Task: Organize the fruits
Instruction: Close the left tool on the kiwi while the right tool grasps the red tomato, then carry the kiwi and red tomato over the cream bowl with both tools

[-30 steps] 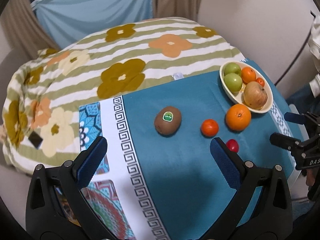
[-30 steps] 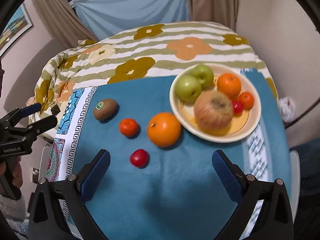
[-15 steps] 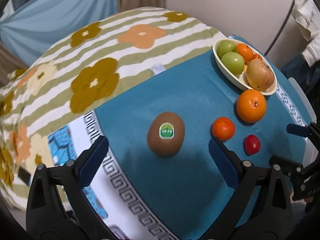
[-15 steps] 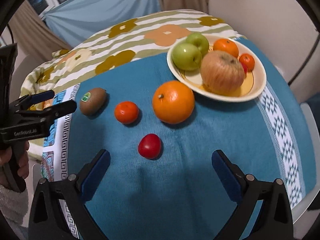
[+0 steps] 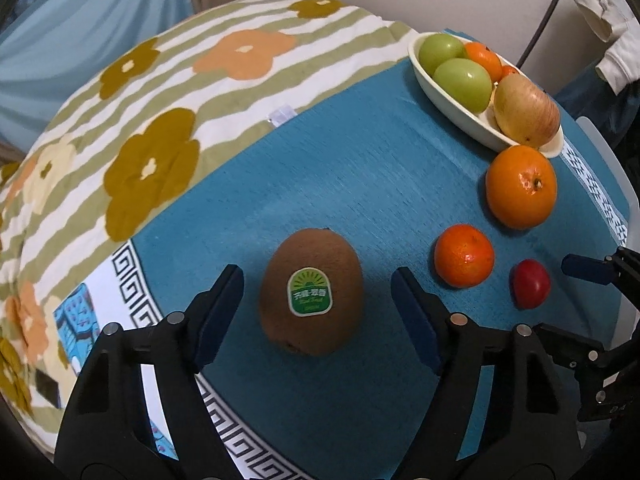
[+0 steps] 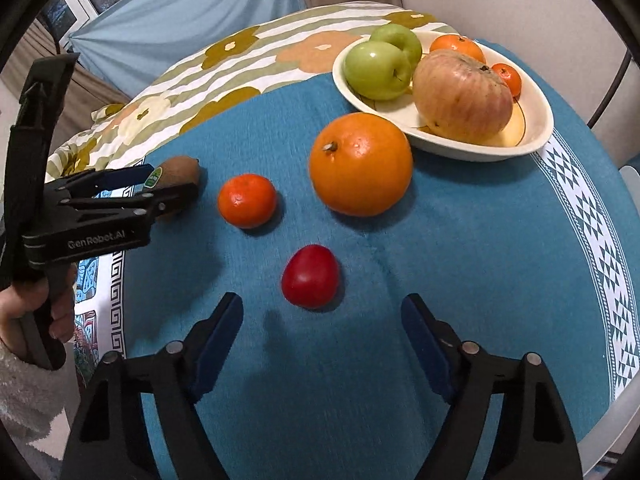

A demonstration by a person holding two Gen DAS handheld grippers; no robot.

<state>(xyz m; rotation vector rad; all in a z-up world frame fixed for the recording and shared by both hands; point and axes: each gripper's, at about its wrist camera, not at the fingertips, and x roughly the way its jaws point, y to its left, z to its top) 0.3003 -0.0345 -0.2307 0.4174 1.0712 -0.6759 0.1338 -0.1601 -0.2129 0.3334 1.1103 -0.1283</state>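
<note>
The bowl [image 6: 536,136] holds two green apples, one large apple [image 6: 462,94] and small oranges. Left gripper [image 5: 318,300]: fingers apart, flanking the kiwi [image 5: 312,302]. Right gripper [image 6: 322,330]: fingers apart, near the red fruit [image 6: 310,276]. Only the right wrist view shows the left hand [image 6: 30,312].

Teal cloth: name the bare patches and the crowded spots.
Bare: the teal cloth between the red plum-like fruit, the large orange and the patterned white border; also behind the brown kiwi. Crowded: the cream oval bowl and the fruit row.
</note>
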